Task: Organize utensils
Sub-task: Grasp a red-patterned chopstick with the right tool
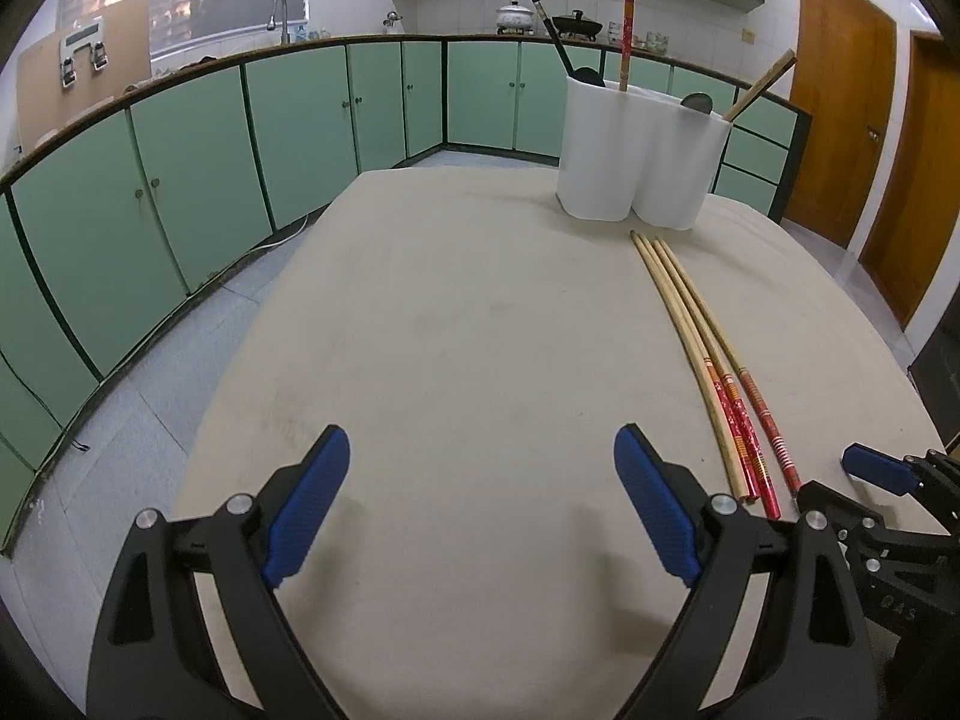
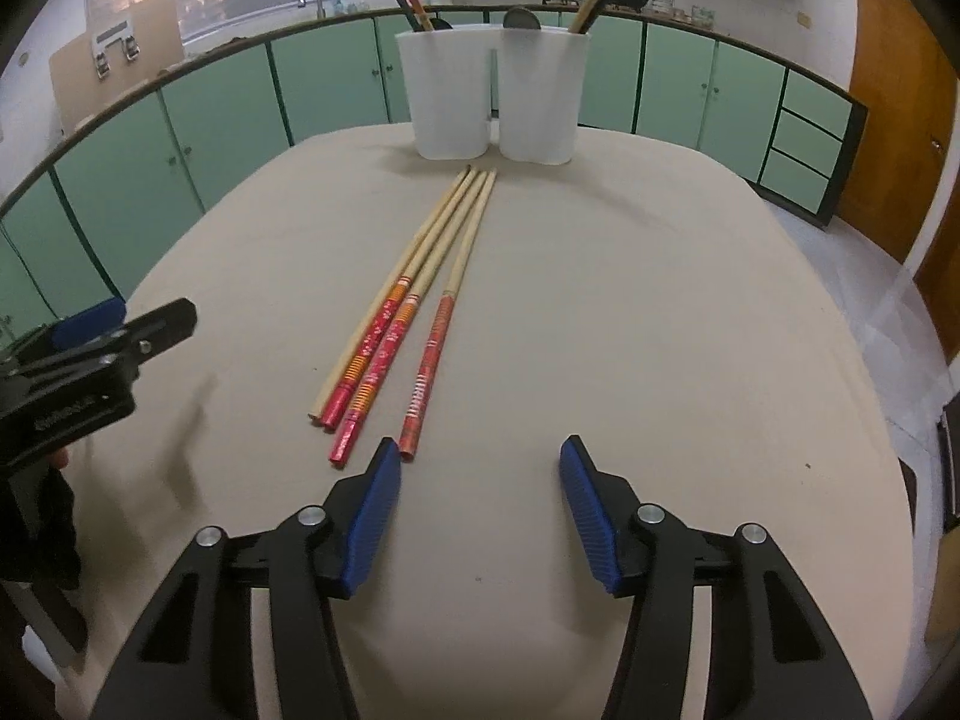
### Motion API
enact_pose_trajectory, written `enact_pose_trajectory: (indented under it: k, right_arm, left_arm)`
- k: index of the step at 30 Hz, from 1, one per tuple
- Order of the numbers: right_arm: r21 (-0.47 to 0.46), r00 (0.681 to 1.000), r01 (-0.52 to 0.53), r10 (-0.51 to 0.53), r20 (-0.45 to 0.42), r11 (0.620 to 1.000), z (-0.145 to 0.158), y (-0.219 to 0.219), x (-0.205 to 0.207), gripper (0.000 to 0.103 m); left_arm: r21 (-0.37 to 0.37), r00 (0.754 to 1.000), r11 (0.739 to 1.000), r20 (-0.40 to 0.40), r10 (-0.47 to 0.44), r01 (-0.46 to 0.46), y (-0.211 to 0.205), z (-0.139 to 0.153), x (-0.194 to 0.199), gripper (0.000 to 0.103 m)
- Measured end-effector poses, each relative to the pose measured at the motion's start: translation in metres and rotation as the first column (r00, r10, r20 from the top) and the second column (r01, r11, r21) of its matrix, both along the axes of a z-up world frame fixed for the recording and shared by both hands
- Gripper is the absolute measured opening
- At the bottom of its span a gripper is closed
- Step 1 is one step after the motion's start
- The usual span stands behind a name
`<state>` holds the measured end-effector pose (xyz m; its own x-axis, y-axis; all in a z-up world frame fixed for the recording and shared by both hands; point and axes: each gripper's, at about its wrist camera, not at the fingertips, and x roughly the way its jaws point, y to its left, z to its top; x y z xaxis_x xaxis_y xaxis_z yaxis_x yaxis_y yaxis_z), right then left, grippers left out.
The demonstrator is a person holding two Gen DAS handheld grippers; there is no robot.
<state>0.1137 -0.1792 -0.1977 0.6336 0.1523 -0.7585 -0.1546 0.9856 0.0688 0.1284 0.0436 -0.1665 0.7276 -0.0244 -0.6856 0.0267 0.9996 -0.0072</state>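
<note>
Item: loose chopsticks (image 2: 414,306), four seen in the right wrist view, laid side by side on the worktop (image 2: 630,312). Bare wooden tips point far, toward the holder; red patterned handle ends lie near. The three left sticks lie touching or nearly so; the fourth lies just to their right and reaches nearest.

Item: white utensil holder (image 2: 492,96), two joined compartments, upright at the far edge of the worktop, just beyond the tips. Each compartment already carries chopsticks and a dark ladle or spoon.

Item: right gripper (image 2: 480,492), spread wide, nothing held, low over the worktop. Its left pad sits just beside the handle end of the rightmost chopstick, apparently not touching.

Item: left gripper (image 1: 480,498), spread wide, nothing held, over bare worktop to the left of the chopsticks.

Step judged in hand: pick-up of a chopstick by the right gripper.

Handling notes: The rightmost stick is best straddled across its red handle section, where it is thickest and set apart from the others. A closure square to the shaft is advised, since a thin round stick is likely to roll or pivot. The neighbouring sticks are to be left undisturbed. For insertion, the stick is best tilted upright over a compartment, clear of the utensils already leaning there.
</note>
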Motion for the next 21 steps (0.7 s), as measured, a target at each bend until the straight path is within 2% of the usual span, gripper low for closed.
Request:
enact_pose_trajectory:
  k: [2, 7, 9, 14, 17, 21]
  right_arm:
    - [0.028, 1.000, -0.022, 0.022, -0.001, 0.999, 0.000, 0.004, -0.001, 0.048]
    - [0.036, 0.999, -0.039, 0.039, 0.001, 0.999, 0.000, 0.015, 0.002, 0.024]
    - [0.049, 0.999, -0.040, 0.040, -0.005, 0.998, 0.000, 0.015, 0.004, 0.007]
    - [0.075, 0.999, -0.040, 0.041, -0.010, 0.996, -0.001, 0.009, 0.005, 0.006]
    - [0.055, 1.000, -0.014, 0.014, -0.001, 0.998, 0.000, 0.000, 0.003, 0.006]
    - [0.042, 1.000, 0.029, -0.029, 0.002, 0.999, 0.000, -0.021, 0.003, 0.006]
  left_arm:
    - [0.001, 1.000, 1.000, -0.002, 0.000, 0.000, 0.000, 0.000, 0.000, 0.087]
    - [-0.002, 1.000, 1.000, -0.010, 0.000, 0.000, 0.001, -0.001, 0.001, 0.087]
    - [0.000, 1.000, 1.000, -0.015, -0.003, 0.003, 0.000, -0.002, 0.002, 0.087]
    - [-0.006, 0.999, 0.999, -0.037, -0.033, 0.032, -0.006, -0.004, 0.004, 0.087]
    - [-0.014, 0.998, 0.999, -0.047, -0.051, 0.050, -0.011, -0.006, 0.003, 0.087]
    - [-0.059, 0.994, 0.995, -0.065, -0.086, 0.082, -0.022, -0.008, 0.003, 0.087]
